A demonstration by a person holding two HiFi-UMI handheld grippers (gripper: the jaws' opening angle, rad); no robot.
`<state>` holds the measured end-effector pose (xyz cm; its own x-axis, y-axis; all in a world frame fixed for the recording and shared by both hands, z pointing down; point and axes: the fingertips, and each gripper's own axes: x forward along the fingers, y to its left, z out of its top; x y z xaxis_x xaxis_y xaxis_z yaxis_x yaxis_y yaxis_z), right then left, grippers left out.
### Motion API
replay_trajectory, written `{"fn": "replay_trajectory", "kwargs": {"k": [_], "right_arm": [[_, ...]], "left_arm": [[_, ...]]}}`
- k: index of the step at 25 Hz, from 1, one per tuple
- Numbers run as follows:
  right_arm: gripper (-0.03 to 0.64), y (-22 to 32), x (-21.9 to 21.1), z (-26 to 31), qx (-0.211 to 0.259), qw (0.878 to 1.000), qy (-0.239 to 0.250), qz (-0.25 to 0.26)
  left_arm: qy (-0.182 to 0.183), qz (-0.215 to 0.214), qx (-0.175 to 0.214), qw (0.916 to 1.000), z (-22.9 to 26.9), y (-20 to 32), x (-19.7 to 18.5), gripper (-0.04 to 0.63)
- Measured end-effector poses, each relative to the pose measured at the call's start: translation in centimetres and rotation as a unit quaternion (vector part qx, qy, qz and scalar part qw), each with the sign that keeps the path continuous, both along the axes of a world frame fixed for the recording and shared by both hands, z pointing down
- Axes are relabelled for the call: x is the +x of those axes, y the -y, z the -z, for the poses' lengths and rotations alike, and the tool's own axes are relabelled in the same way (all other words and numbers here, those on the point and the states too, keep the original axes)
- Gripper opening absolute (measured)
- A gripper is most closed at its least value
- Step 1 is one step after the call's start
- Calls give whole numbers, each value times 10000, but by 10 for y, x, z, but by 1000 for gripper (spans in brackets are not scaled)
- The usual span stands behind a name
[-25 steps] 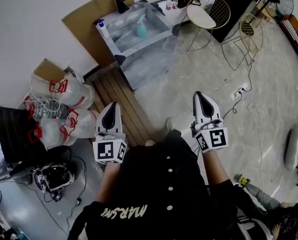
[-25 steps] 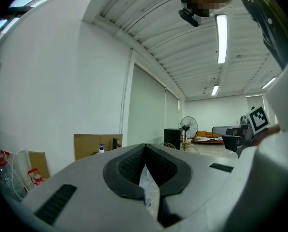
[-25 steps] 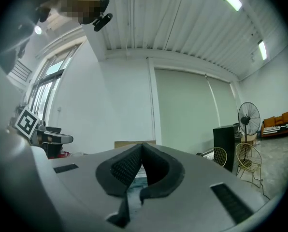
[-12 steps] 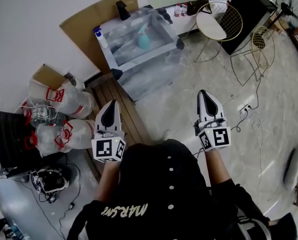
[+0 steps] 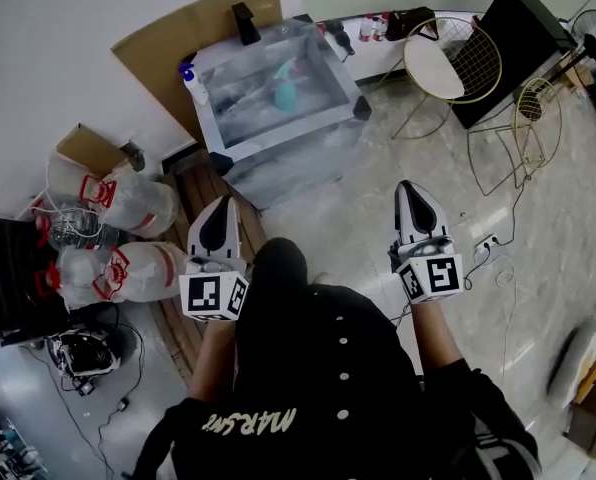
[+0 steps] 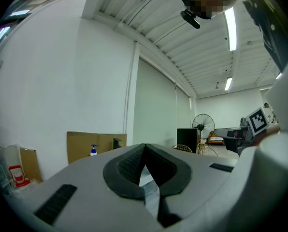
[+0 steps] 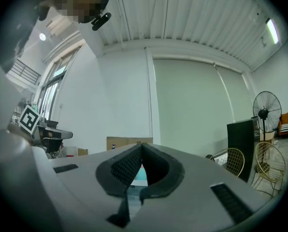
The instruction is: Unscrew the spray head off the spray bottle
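- Standing well back from the counter (image 5: 278,134), we hold both grippers level out in front; the task proper is not yet begun.
- Left gripper (image 5: 222,208): jaws together, nothing between them. Right gripper (image 5: 408,193): the same, pressed tip to tip and empty.
- Spray bottle (image 5: 285,95) stands upright on the counter top, well apart from both grippers. Body is teal and rounded; the spray head (image 5: 288,71) on top is paler and too small to read in detail.
- We judge this the approach step. Next we need to close on the counter and part both pairs of jaws, one to clamp the body and one to take the collar under the head and turn it.
- Counter top looks glossy and grey, with cloudy plastic sheeting down its front.
- Smooth plastic on the bottle will likely slip under a light grip; the ribbed dark pads should help.
- Pump bottle (image 5: 191,80) with a blue cap sits at the counter's left corner, before a flat brown cardboard sheet (image 5: 193,28).
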<state>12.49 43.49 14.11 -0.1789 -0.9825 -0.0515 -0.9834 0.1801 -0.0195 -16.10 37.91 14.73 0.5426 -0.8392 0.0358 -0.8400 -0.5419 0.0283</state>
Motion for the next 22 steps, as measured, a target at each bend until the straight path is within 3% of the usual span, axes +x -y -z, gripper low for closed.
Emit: {"fn": "replay_trajectory", "kwargs": {"k": [8,22], "right_arm": [[12,76,2,-21,-145,9996,53,241],[12,289,-2,-16,-168,9988,-126,449]], "left_arm": [[14,21,-181,9998,-26,73,11,25],[77,-534,-184,9984,-31,269,42,25]]}}
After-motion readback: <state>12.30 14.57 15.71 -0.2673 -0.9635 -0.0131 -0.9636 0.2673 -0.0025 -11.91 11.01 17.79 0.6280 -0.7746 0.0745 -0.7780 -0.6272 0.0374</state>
